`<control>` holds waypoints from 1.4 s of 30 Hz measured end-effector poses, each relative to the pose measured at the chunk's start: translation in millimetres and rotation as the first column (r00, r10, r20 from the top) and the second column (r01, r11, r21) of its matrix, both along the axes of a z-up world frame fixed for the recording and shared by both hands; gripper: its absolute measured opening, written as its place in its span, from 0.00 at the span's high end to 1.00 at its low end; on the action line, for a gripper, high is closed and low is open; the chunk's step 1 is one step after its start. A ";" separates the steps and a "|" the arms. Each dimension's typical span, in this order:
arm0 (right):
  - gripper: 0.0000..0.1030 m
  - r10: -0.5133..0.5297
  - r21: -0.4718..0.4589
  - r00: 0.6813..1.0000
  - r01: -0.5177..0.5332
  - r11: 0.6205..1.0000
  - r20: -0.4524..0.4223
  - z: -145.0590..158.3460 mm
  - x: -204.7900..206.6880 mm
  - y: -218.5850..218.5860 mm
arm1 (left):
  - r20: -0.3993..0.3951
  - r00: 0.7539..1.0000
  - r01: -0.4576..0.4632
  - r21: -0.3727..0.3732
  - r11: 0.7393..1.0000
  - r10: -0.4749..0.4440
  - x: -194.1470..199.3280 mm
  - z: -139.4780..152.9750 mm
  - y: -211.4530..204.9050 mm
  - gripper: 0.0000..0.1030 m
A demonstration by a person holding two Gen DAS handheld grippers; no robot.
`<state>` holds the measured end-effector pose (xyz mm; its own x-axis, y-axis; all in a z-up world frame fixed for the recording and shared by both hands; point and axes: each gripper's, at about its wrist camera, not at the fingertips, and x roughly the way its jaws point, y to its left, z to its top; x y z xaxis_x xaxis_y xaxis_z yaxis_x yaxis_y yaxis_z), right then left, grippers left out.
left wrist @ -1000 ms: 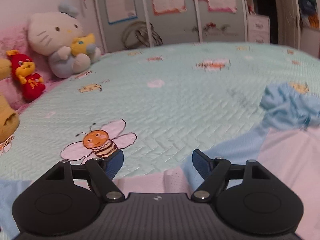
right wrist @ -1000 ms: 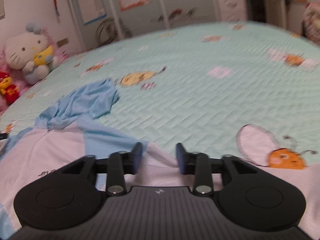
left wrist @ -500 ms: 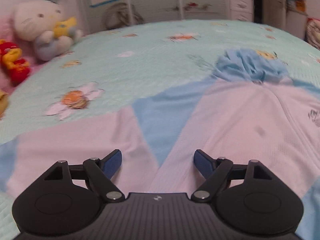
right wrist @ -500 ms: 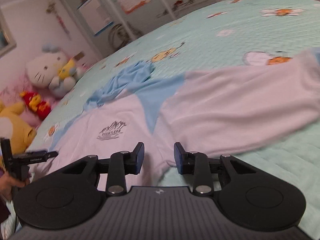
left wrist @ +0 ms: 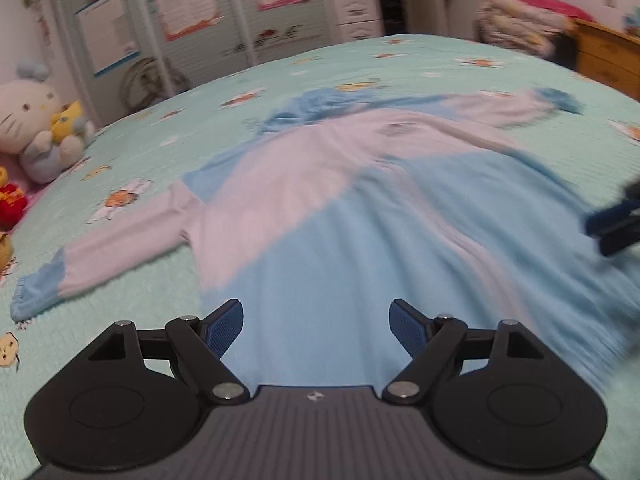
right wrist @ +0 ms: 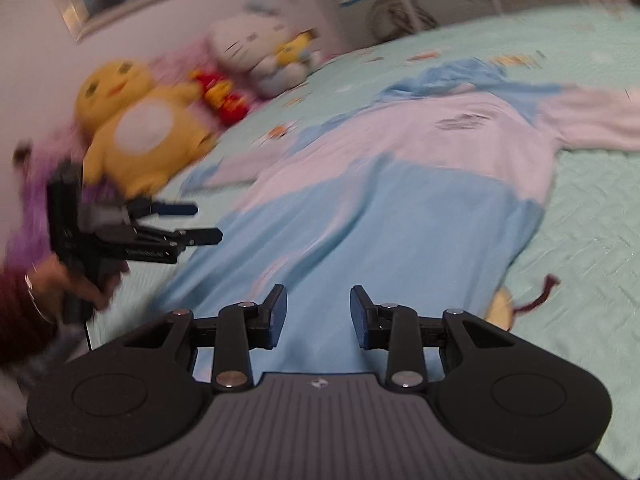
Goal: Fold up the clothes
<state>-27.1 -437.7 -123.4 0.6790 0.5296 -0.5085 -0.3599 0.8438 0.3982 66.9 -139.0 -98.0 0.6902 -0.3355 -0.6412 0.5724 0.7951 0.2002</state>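
Observation:
A long-sleeved hooded top lies spread flat on the mint bedspread. Its chest and sleeves are pale, its lower half and cuffs light blue, and the blue hood is bunched at the far end. My left gripper hovers open over the hem at the near left, with nothing between its fingers. My right gripper is open too, above the blue lower part of the top. The left gripper shows in the right wrist view, held by a hand. The right gripper pokes in at the left view's right edge.
Plush toys line the bed's left side: a white cat, a red figure and a yellow chick. Wardrobe doors and white drawers stand beyond the bed. A heap of bedding and a wooden board sit at the far right.
Both grippers have drawn back from the shoulders and sleeves to the hem end, so the whole top now shows. Both stay open. The views are motion-blurred.

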 end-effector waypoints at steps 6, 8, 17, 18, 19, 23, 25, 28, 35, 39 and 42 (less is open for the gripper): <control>0.56 0.153 -0.388 0.985 -0.109 0.915 0.085 6.3 -57.1 53.9 | 0.031 0.990 0.136 0.103 0.985 -0.140 -54.5 -16.3 -6.0 0.17; 0.56 0.169 -0.474 0.982 -0.109 0.874 0.085 0.4 -66.0 64.6 | 0.049 0.988 0.139 0.132 0.981 -0.147 -60.2 -21.4 -10.2 0.18; 0.58 0.167 -0.694 0.970 0.003 0.720 0.177 -12.6 -89.6 85.5 | 0.116 0.975 0.155 0.258 0.954 -0.190 -86.7 -41.8 -27.6 0.18; 0.58 0.165 -0.712 0.968 0.019 0.702 0.189 -13.3 -91.3 86.7 | 0.119 0.973 0.162 0.263 0.951 -0.199 -89.1 -42.2 -28.1 0.18; 0.58 0.164 -0.727 0.967 0.031 0.686 0.196 -14.0 -91.6 87.2 | 0.123 0.971 0.168 0.268 0.949 -0.206 -91.2 -42.9 -28.6 0.18; 0.78 0.138 -0.759 0.968 0.071 0.647 0.208 -20.9 -92.0 84.6 | 0.126 0.963 0.195 0.280 0.940 -0.237 -91.0 -47.2 -30.0 0.23; 0.86 0.124 -0.757 0.972 0.073 0.649 0.200 -23.8 -91.5 82.7 | 0.104 0.967 0.199 0.264 0.944 -0.233 -86.6 -47.6 -30.1 0.27; 0.86 0.108 -0.755 0.970 0.097 0.648 0.217 -27.1 -92.6 81.8 | 0.047 0.971 0.218 0.226 0.949 -0.234 -80.9 -46.9 -28.7 0.45; 0.96 0.113 -0.759 0.967 0.103 0.643 0.227 -25.0 -100.4 83.6 | 0.012 0.958 0.272 0.269 0.924 -0.286 -96.1 -45.3 -28.7 0.80; 0.96 0.116 -0.760 0.970 0.089 0.644 0.212 -26.9 -102.9 83.7 | 0.017 0.964 0.252 0.252 0.934 -0.265 -94.2 -45.1 -21.4 0.74; 0.96 0.107 -0.755 0.973 0.085 0.650 0.203 -31.1 -102.0 83.5 | 0.015 0.971 0.229 0.224 0.947 -0.238 -89.4 -44.7 -14.5 0.64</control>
